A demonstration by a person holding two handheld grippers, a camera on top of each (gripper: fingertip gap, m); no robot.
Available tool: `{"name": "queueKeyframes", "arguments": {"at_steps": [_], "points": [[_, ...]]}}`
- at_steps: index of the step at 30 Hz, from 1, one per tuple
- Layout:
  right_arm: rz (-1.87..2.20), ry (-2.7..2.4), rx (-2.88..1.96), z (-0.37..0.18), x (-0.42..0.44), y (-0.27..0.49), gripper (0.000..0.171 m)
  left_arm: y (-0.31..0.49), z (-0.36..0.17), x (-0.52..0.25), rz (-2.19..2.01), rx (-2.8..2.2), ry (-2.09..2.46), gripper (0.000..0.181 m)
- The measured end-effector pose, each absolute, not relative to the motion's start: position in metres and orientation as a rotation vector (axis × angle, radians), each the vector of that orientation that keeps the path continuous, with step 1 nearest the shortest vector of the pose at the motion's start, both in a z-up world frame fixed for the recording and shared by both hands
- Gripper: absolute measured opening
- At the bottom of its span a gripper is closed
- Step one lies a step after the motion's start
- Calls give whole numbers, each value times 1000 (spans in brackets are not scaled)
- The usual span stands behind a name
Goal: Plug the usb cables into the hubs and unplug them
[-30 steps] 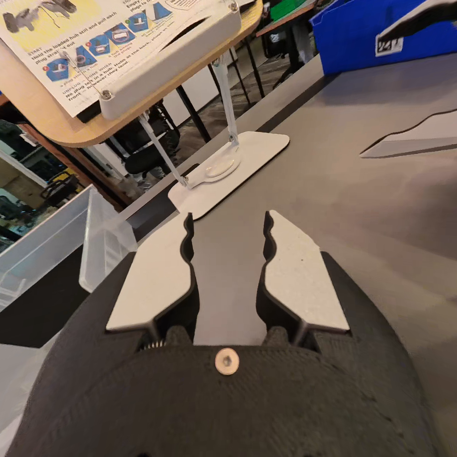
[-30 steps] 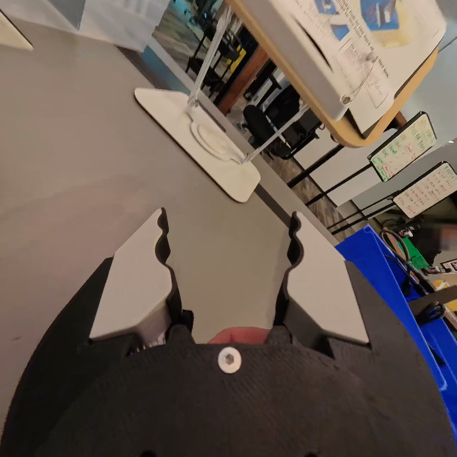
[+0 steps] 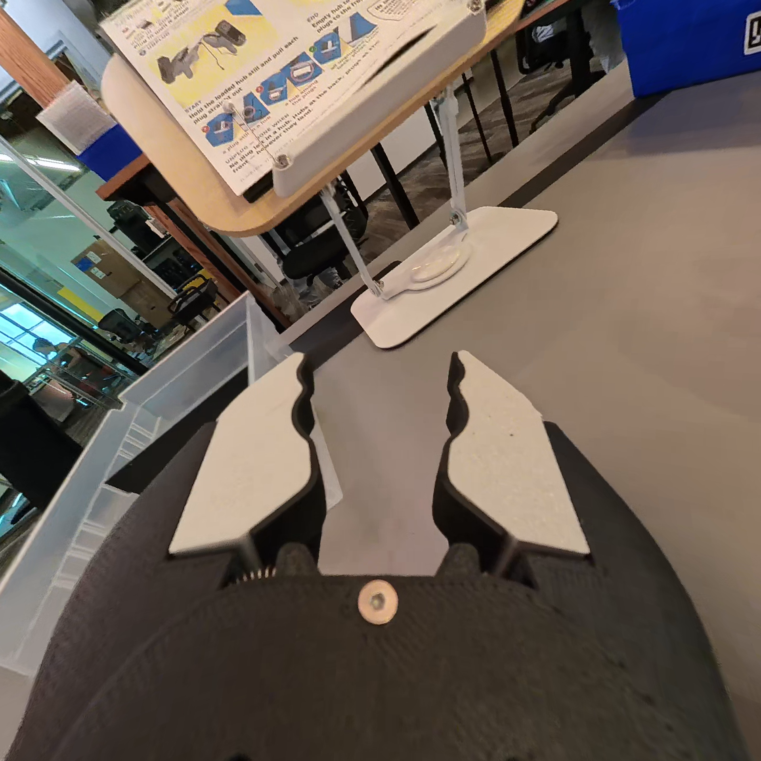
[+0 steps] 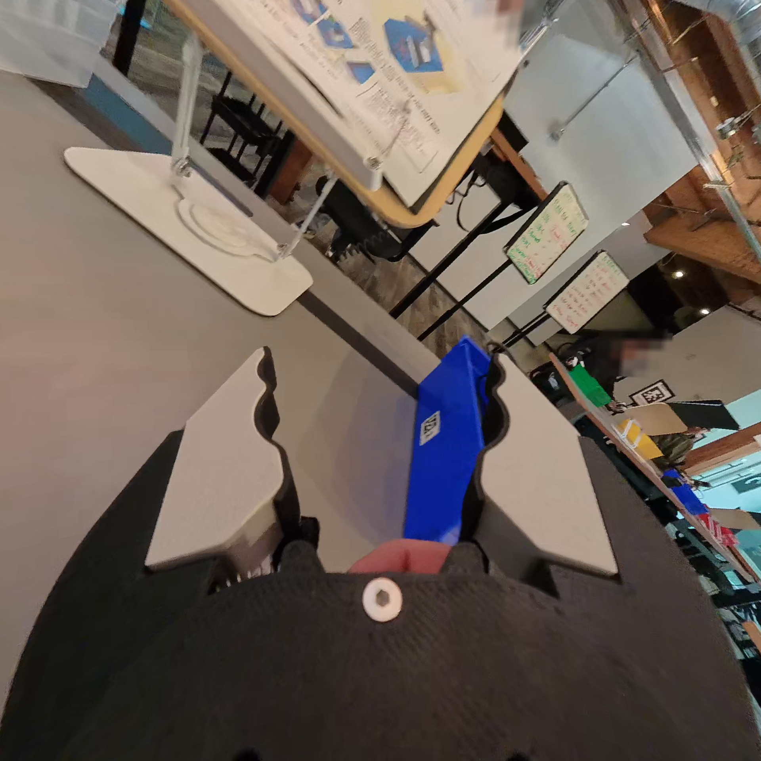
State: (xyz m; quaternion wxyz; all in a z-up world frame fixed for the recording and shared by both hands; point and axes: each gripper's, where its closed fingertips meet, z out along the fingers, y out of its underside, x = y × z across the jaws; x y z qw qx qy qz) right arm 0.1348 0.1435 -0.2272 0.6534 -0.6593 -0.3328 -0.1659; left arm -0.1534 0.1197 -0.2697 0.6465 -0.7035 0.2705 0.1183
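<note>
The left tool hangs over the grey worktop with its two fingers spread apart and nothing between them. Just to its left a clear plastic bin sits at the worktop's edge; what it holds cannot be made out. Ahead of the tool stands a white stand with a flat base resting on the worktop and two thin legs carrying a tilted board; an instruction sheet with coloured pictures lies on that board. A blue bin sits at the far right corner of the worktop.

The right tool is also spread apart and holds nothing. It is tipped, so the room looks slanted in its view. Between its fingers the grey worktop shows, and beside the right finger the blue bin stands at the worktop's far edge, with a small label on its side. The white stand is to the upper left, well apart from the bin, with the sheet above it. A fingertip of the person's hand peeks out under the tool's body. Two whiteboards stand in the room behind.

No usb cables or hubs can be seen in either view; they are not on the visible part of the worktop.
</note>
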Motion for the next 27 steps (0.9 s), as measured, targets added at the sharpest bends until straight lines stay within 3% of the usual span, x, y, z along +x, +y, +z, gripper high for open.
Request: {"name": "queueKeyframes", "arguments": {"at_steps": [5,7,9,14,21,27], "points": [[-391,-656,-1522,-186,198,142,95,117,-231,-178,255,-1546,561,66],[-391,-595,-1542,-171,237,142,81,118,-216,-197,242,-1557,545,71],[-408,-508,-1563,-159,282,145,78,121,-203,-229,279,-1573,503,72],[-347,-274,-1723,-172,389,166,89,131,-185,-333,364,-1635,286,75],[-231,-155,-1961,-251,461,207,88,152,-232,-433,287,-1823,15,87],[-161,-84,-2026,-288,479,234,72,173,-285,-447,175,-1968,-37,98]]}}
